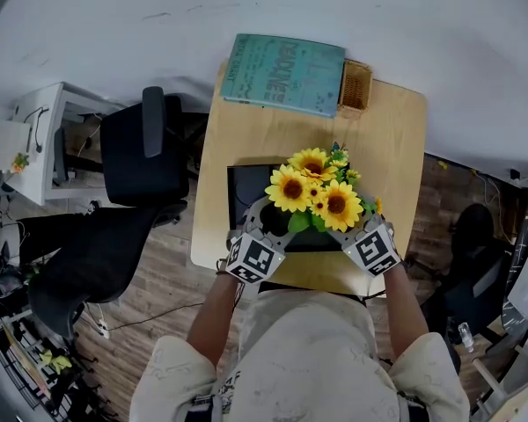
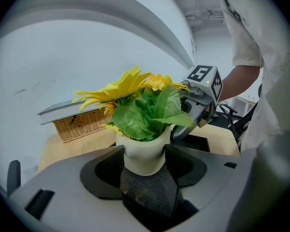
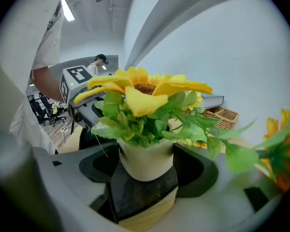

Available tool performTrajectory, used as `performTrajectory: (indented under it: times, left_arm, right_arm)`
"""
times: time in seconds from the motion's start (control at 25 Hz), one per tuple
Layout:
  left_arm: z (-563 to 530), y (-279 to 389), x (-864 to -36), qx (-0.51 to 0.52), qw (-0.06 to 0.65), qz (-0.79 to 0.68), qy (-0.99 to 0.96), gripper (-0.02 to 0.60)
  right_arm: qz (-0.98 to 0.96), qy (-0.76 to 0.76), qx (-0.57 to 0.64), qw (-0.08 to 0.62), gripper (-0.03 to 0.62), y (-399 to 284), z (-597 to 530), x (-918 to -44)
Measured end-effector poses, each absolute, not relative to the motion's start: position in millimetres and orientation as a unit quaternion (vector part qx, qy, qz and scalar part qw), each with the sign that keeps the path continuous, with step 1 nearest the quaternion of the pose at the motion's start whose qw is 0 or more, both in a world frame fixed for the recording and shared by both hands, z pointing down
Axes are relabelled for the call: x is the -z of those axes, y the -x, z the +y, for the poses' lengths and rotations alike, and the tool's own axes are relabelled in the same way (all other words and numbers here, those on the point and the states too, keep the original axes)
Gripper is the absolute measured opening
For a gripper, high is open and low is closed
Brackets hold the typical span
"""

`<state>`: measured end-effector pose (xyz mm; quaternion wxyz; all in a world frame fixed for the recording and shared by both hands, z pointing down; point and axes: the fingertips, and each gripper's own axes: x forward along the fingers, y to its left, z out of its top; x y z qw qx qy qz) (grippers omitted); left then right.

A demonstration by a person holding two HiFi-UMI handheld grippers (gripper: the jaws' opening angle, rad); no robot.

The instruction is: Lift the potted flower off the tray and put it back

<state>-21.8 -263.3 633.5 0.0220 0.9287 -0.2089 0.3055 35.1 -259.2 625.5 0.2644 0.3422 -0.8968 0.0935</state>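
Where one tray [image 1: 245, 192] lies, two hand-held grippers [image 1: 271, 222] [image 1: 354, 233] clasp one potted flower [image 1: 317, 192] (sunflowers).

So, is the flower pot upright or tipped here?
Upright: the white pot is held straight by the left gripper and right gripper, rim level, sunflowers pointing up.

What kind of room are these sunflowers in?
Probably an office. There is a black swivel chair on a wood floor, a white desk with cables on it, and a wooden table under the flower pot.
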Motion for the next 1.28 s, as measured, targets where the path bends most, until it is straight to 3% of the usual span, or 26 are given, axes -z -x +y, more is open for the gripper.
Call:
performTrajectory:
  times: [1.28]
  left_arm:
    - [-136,14,-508,-0.231,-0.043,-0.299,-0.925,0.268]
  right_arm:
    - [-0.932,-0.307,0.033,0.188,0.350,-45,-138,-497]
